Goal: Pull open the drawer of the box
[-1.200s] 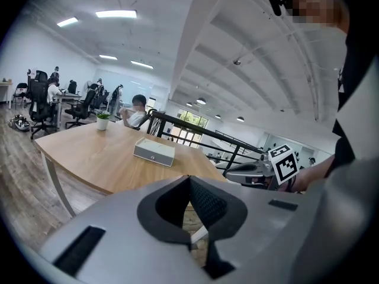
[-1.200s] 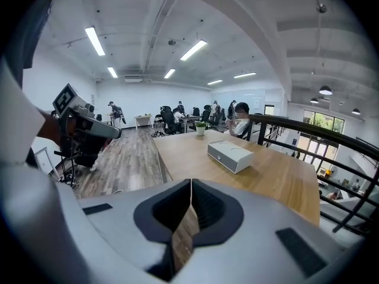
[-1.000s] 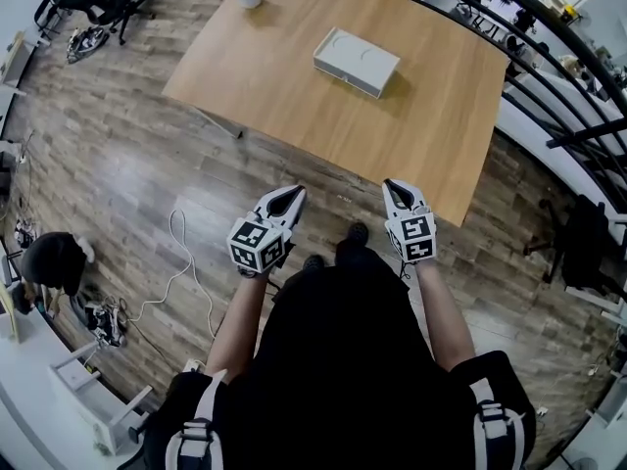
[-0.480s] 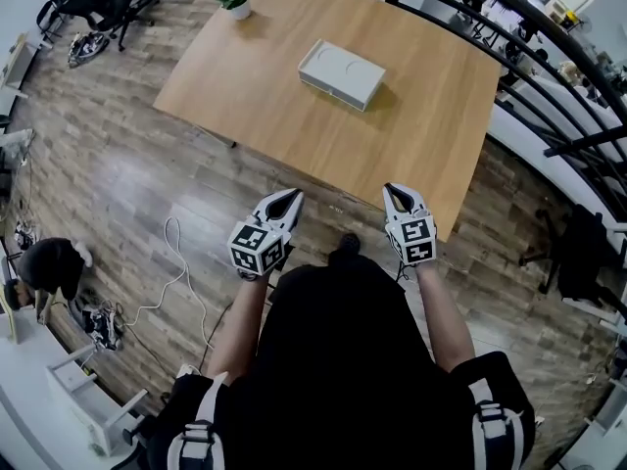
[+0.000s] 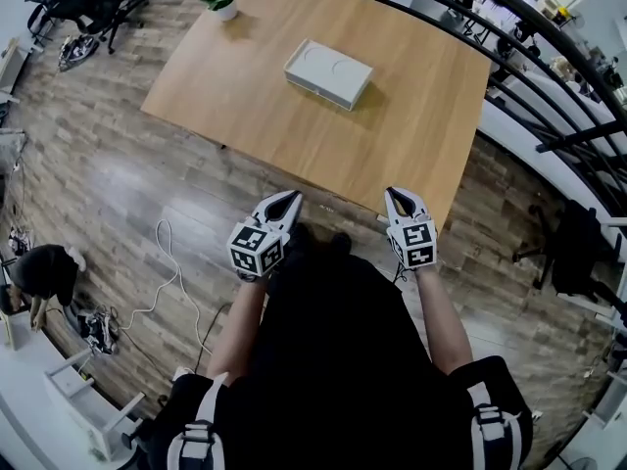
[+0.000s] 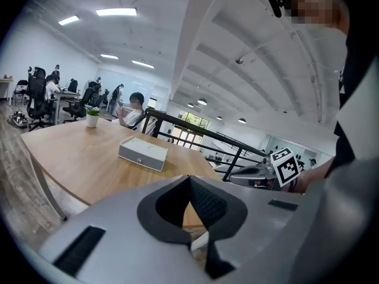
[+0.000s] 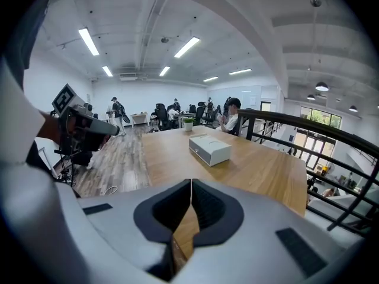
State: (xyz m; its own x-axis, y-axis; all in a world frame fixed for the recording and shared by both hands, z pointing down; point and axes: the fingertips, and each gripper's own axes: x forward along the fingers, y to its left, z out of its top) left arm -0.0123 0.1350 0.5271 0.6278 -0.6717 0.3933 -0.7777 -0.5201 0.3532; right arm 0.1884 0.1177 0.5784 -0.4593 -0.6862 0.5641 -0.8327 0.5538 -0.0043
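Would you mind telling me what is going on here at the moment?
A person stands short of the wooden table, holding a gripper in each hand. The left gripper and right gripper are both shut and empty, held near the table's edge. The white box lies untouched on the table, its drawer shut.

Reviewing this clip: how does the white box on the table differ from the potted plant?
The white box is a low, flat rectangle lying near the middle of the wooden table; the potted plant stands upright at a far corner. The white box has the larger footprint; the potted plant is small. The white box is plain white; the potted plant has green leaves above a white pot. Both rest on the same tabletop, well apart.
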